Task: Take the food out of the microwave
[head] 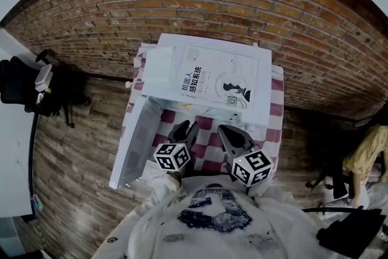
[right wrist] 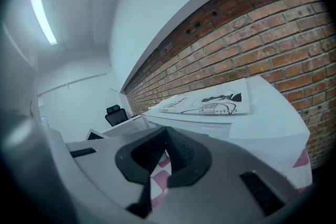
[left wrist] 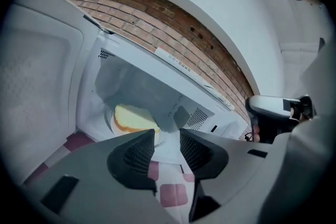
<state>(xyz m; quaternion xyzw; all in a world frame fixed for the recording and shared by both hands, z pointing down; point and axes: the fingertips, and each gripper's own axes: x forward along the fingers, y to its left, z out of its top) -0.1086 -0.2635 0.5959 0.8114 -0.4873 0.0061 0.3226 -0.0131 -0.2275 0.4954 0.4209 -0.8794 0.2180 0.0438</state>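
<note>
Head view, microwave: the white microwave stands on the bench on a red-and-white checked cloth. A booklet lies flat on top of it.
Head view, door edge: the door is swung wide open at the microwave's 8 o'clock and runs along the bench's left side.
Head view, open room: the left tool and right tool sit side by side at the microwave's 6 o'clock, over the strip of cloth in front of it.
Head view, surroundings: a brick wall is at 12 o'clock, a wooden floor lies on both sides, and a black chair is at 9 o'clock.
Left tool view, tool: released, with the jaws apart and nothing between the pads, facing the open cavity.
Left tool view, food: the pale yellow food lies on a round dish inside the cavity. It is at 11 o'clock beyond the fingertips and untouched.
Left tool view, door: it stands at 9 o'clock, clear of the cavity mouth.
Right tool view, tool: clenched, its tips together on nothing, with cloth showing beneath.
Right tool view, edges: the microwave's top corner is at 3 o'clock and the wall at 1 o'clock.
</note>
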